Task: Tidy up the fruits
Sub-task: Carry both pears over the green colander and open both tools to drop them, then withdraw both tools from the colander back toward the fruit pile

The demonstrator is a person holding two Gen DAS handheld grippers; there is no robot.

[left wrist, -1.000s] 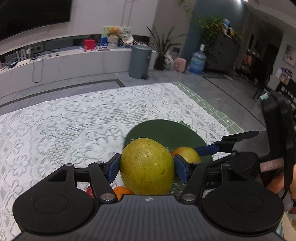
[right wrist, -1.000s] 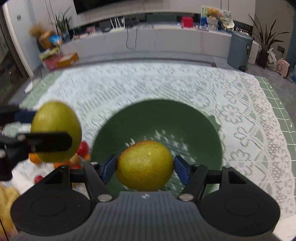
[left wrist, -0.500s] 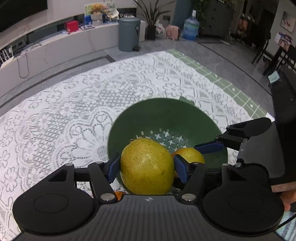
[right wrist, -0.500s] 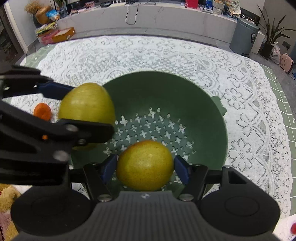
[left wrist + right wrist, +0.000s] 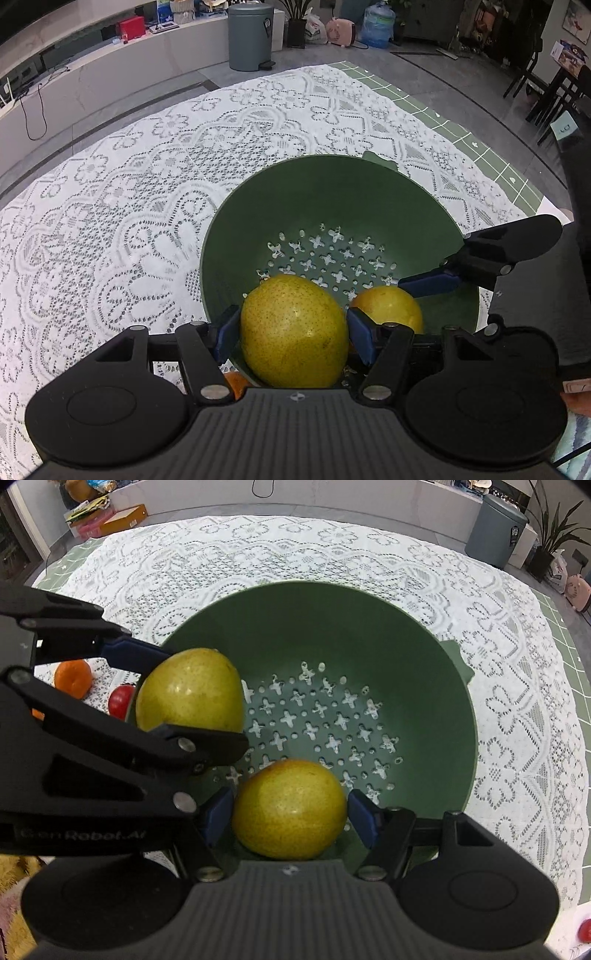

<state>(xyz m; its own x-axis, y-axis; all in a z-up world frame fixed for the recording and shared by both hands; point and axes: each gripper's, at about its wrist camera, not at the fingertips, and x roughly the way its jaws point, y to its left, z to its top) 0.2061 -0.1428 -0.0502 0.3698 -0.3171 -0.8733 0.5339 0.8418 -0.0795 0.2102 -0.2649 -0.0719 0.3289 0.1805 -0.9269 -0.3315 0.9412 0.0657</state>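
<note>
A green colander bowl (image 5: 258, 221) stands on the lace tablecloth; it also shows in the right wrist view (image 5: 424, 657). My left gripper (image 5: 293, 330) is shut on a yellow-green pear (image 5: 293, 328) and holds it over the bowl's near-left side. My right gripper (image 5: 290, 816) is shut on a second pear (image 5: 290, 808), held inside the bowl above its perforated bottom. In the right wrist view the left gripper (image 5: 188, 698) and its pear (image 5: 188, 696) sit at the bowl's left rim. In the left wrist view the right gripper's pear (image 5: 388, 306) shows just right of mine.
An orange mandarin (image 5: 72, 677) and a small red fruit (image 5: 121, 700) lie on the cloth left of the bowl. Another orange fruit (image 5: 236, 384) shows under the left gripper. A red fruit (image 5: 584, 930) lies at the near right. A grey bin (image 5: 250, 35) stands on the floor beyond.
Both grippers have moved forward and down over the bowl with their pears. The bowl now fills more of each view and the pears hang lower inside it.
</note>
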